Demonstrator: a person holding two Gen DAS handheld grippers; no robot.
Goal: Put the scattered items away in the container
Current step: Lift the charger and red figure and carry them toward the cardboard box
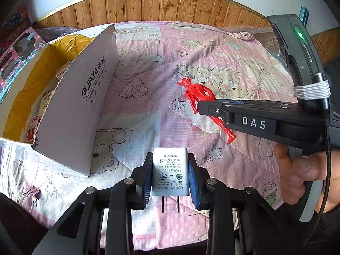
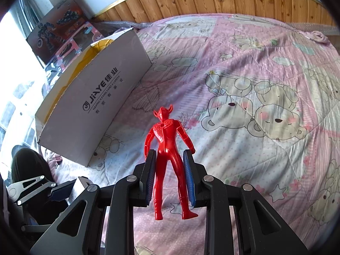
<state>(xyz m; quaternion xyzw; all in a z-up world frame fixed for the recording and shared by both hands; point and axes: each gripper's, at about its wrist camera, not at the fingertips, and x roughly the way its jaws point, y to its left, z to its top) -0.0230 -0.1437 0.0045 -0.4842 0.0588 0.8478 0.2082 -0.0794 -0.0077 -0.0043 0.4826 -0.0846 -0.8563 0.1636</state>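
My left gripper (image 1: 170, 159) is shut on a white power adapter (image 1: 170, 170), held with its prongs pointing back toward the camera, just above the bedspread. To its left stands an open cardboard box (image 1: 80, 106) with a yellow lining and several small packets inside. My right gripper (image 2: 169, 157) is shut on a red horned toy figure (image 2: 166, 140), gripped around the hips with its back to the camera. In the left wrist view that right gripper (image 1: 199, 106) reaches in from the right with the figure (image 1: 195, 91) tilted above the bed. The box (image 2: 95, 106) lies ahead-left of it.
A pink bear-print quilt (image 2: 255, 85) covers the bed. A pink binder clip (image 1: 31, 192) lies at the near left. Toy boxes (image 2: 57, 27) stand beyond the cardboard box. Wooden panelling (image 1: 170, 4) backs the bed. A hand (image 1: 301, 174) holds the right gripper.
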